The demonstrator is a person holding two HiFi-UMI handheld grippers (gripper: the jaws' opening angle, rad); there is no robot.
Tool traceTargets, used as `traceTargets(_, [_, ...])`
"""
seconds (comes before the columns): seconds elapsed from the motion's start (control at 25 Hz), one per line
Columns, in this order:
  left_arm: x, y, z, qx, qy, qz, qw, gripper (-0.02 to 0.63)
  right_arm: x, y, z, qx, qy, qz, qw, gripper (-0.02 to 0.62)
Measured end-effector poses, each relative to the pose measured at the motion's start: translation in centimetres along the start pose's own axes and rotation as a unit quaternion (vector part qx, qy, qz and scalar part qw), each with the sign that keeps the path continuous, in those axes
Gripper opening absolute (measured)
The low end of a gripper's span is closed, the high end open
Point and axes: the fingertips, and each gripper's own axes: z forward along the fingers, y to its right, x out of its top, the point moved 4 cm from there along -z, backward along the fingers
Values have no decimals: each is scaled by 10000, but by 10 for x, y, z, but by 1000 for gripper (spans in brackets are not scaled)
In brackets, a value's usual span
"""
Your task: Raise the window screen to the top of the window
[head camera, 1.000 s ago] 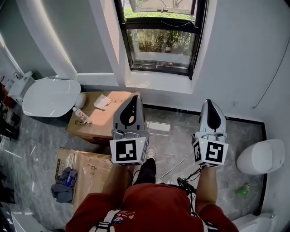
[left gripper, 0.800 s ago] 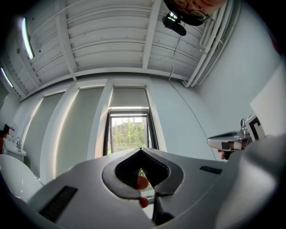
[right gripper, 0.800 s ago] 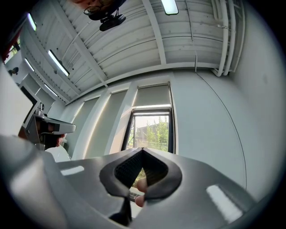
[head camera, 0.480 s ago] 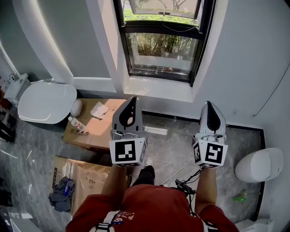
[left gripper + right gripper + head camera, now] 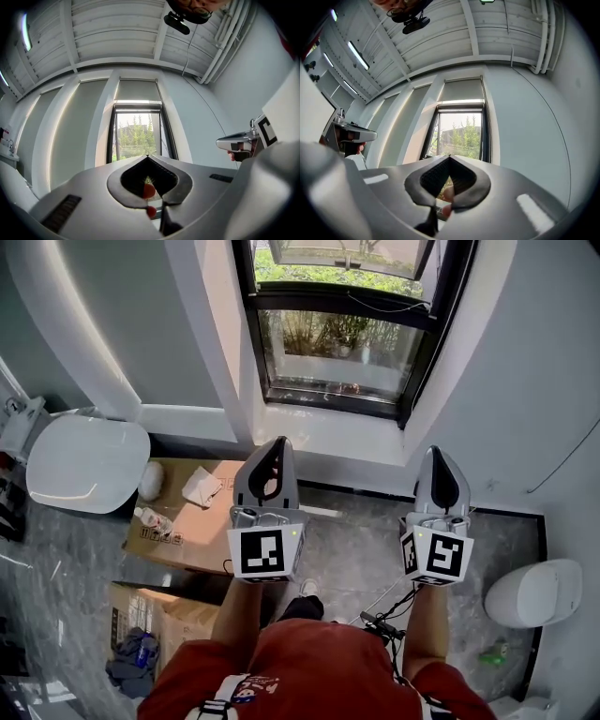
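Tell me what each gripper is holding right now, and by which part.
Nothing is held. The left gripper and the right gripper both have their jaws shut with nothing between them, and both point toward the window without touching it.

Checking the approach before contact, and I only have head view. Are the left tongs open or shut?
Observer: Left tongs are shut, tips meeting, gripping nothing.
Operator: Right?
Observer: Right tongs are shut too, and empty.
Operator: Top of the window is cut off for me. What's up there?
Observer: A pale panel fills the recess above the glass. I can't tell whether it is the screen.
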Motion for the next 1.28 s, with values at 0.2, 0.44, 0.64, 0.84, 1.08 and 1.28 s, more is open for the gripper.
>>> traceTargets(0.2, [-12, -27, 38, -37, -53, -57, 10000, 2, -10, -8, 40, -127, 42, 2, 9999, 8])
traceTargets(0.44, [-20, -47, 67, -129, -44, -142, 9998, 2, -12, -19, 70, -228, 19, -30, 9997, 8])
traceTargets(0.64, [-25, -53, 73, -201, -55, -175, 9996, 2, -13, -22, 76, -294, 3, -82, 9995, 8])
traceTargets(0.84, [-31, -54, 78, -258, -72, -230, 9994, 2, -15, -23, 79, -325, 28, -105, 9994, 8])
traceTargets(1.08, [-35, -56, 88, -248, 7, -179, 9995, 2, -18, -22, 89, -295, 40, -131, 9995, 8])
traceTargets(1.28, [-40, -56, 103, -229, -16, -173, 9996, 2, -24, -18, 105, -270, 100, -124, 9995, 8])
